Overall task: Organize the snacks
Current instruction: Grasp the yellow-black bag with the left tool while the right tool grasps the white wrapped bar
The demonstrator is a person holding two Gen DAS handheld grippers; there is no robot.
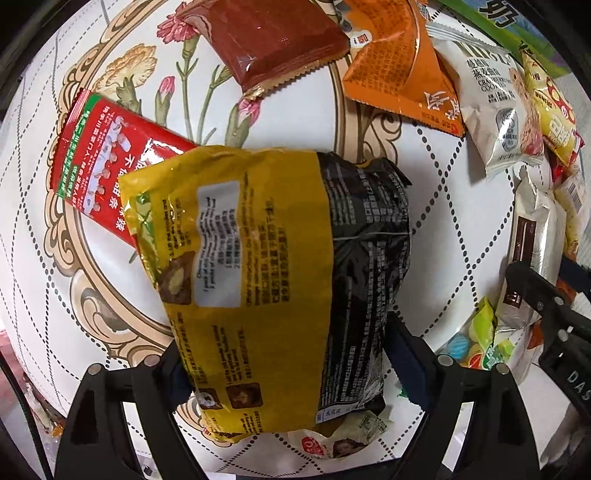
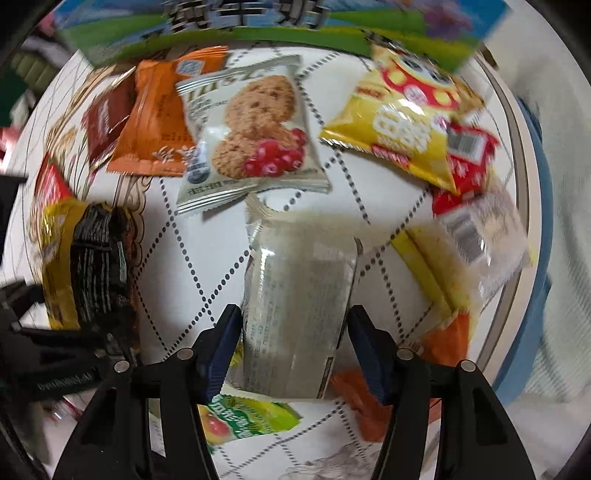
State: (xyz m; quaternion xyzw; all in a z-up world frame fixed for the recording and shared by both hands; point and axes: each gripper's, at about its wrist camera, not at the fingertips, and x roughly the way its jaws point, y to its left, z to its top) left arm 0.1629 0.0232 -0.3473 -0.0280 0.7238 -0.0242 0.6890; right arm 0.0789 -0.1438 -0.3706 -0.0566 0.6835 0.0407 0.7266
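Note:
A yellow and black snack packet (image 1: 266,258) hangs just above the round table, and my left gripper (image 1: 288,350) is shut on its lower end, one blue pad on each side. Under it lies a red packet (image 1: 99,155). In the right wrist view a white, silvery packet (image 2: 299,295) stands between the blue pads (image 2: 221,347) of my right gripper (image 2: 295,339), which is shut on it. The same yellow and black packet (image 2: 74,258) shows at that view's left edge. The right gripper (image 1: 539,299) and its white packet (image 1: 532,240) appear at the right of the left wrist view.
The white floral tablecloth (image 2: 177,240) carries a cookie packet (image 2: 255,129), an orange packet (image 2: 159,122), a brown packet (image 1: 273,40), a yellow packet (image 2: 399,125) and a green fruit-candy packet (image 2: 243,417). A green and blue carton (image 2: 258,26) stands at the far edge.

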